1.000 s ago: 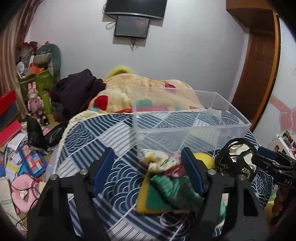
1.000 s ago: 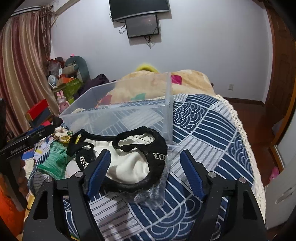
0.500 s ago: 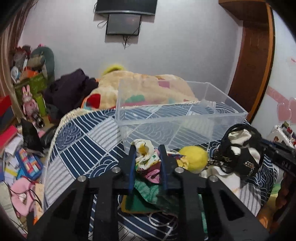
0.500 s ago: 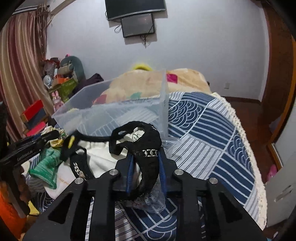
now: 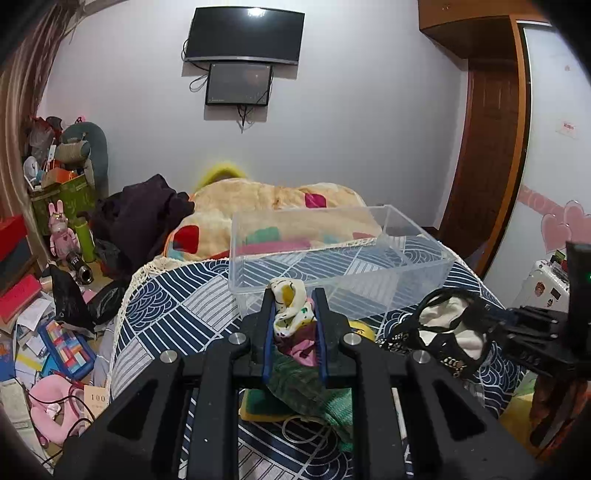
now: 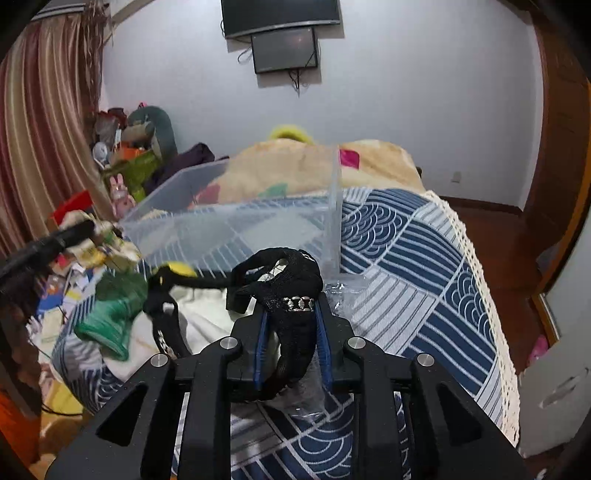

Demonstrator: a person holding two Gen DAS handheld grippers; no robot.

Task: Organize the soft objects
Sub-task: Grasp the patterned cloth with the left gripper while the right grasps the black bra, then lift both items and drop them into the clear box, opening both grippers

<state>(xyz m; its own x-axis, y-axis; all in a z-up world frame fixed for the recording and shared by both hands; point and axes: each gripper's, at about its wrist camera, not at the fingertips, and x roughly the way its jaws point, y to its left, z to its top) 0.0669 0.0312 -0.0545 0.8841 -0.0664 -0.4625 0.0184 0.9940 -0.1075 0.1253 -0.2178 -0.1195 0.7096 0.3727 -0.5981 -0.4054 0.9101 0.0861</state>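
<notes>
2 screens (image 5: 243, 59) hang above the blue patterned bedspread (image 6: 424, 258) holding a clear bin (image 5: 332, 266).

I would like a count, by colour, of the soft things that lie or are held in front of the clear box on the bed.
White patterned cloth, in left claw: 1
Black-and-white garment, in right claw: 1
Green knit piece: 1
Yellow soft ball: 1
Total: 4

We're in a lived-in home bedroom: a bed (image 5: 177, 314) under a blue patterned cover, a wall-mounted TV (image 5: 244, 34), striped curtains (image 6: 40, 122), toys and clutter (image 5: 55, 229) crowding the floor, a wooden door (image 5: 487, 147).
</notes>
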